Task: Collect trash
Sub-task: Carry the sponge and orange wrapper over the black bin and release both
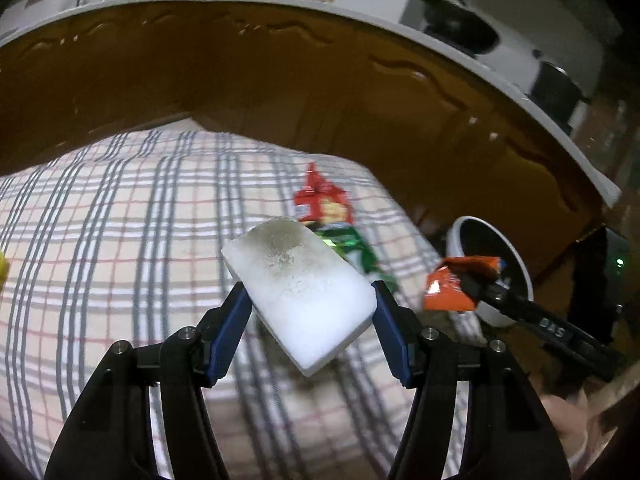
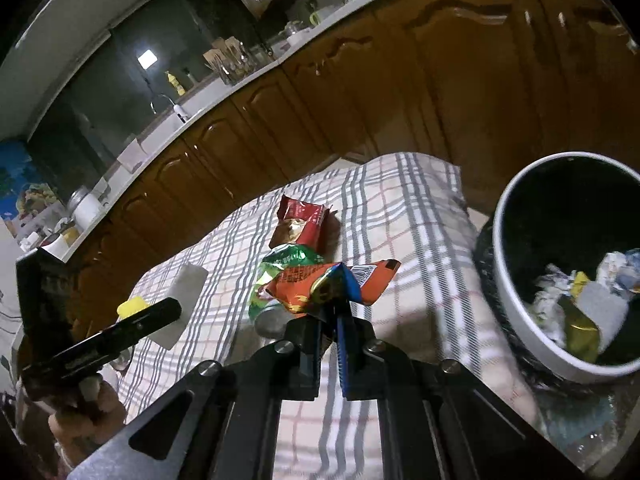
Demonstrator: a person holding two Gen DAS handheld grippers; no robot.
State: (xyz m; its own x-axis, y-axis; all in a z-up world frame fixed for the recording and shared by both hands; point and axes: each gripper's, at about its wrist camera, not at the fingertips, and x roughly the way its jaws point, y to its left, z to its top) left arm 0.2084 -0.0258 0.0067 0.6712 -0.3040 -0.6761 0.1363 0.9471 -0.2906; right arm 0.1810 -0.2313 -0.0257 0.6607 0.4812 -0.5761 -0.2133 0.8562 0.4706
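The left gripper (image 1: 308,300) is clamped on a white foam block (image 1: 298,292), its blue pads pressing the block's two long sides; the block is tilted and lifted above the checked cloth (image 1: 120,240) that covers the table. The block's upper face carries a greyish smudge.

The right gripper (image 2: 330,312) is closed almost fully, pinching a crumpled orange wrapper (image 2: 320,284) between its blue pads and holding it off the cloth. From the left wrist view this wrapper hangs just in front of the bin's rim. A hand (image 2: 86,412) grips the left tool's handle at the lower left of the right wrist view.

Beyond the held items, a green wrapper (image 2: 288,260) lies on the cloth near the table's far right corner, and a red wrapper (image 2: 300,224) lies touching its far end. A small yellow thing (image 2: 132,306) sits towards the table's left edge; what it is cannot be told.

Past the table's right edge stands a white-rimmed bin (image 2: 504,280) with a dark inside, holding crumpled paper and foil scraps (image 2: 576,304). Behind everything runs a row of brown cabinets (image 2: 360,100) under a pale counter (image 1: 280,4).
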